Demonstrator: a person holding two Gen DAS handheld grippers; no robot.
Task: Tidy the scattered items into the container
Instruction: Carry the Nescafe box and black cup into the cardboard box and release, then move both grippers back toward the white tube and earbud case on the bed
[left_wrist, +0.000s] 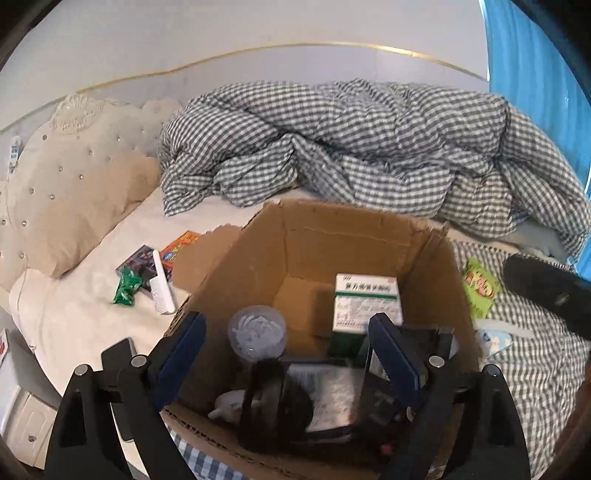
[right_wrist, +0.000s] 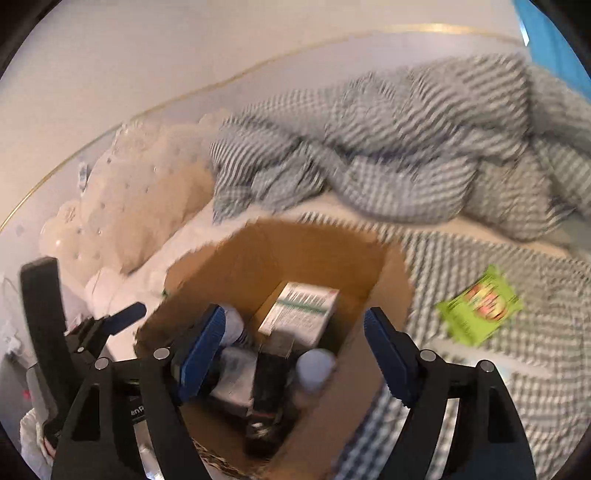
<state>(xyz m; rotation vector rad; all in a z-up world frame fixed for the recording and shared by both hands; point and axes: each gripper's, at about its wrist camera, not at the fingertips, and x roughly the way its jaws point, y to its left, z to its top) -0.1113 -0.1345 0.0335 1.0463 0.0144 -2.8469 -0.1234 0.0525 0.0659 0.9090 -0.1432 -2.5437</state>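
While the brown cardboard box (left_wrist: 332, 236) holds a white medicine box (left_wrist: 365, 306), the left gripper (left_wrist: 291, 343) and right gripper (right_wrist: 295, 332) hang wide open, holding nothing.

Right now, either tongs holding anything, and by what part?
Nothing held. Left tongs and right tongs are both open with nothing between their pads, above the open cardboard box. The white medicine box lies loose inside it.

Matt corrugated cardboard box (left_wrist: 332, 236); soft checked cloth quilt (left_wrist: 351, 144); glossy green plastic packet (right_wrist: 480, 306).
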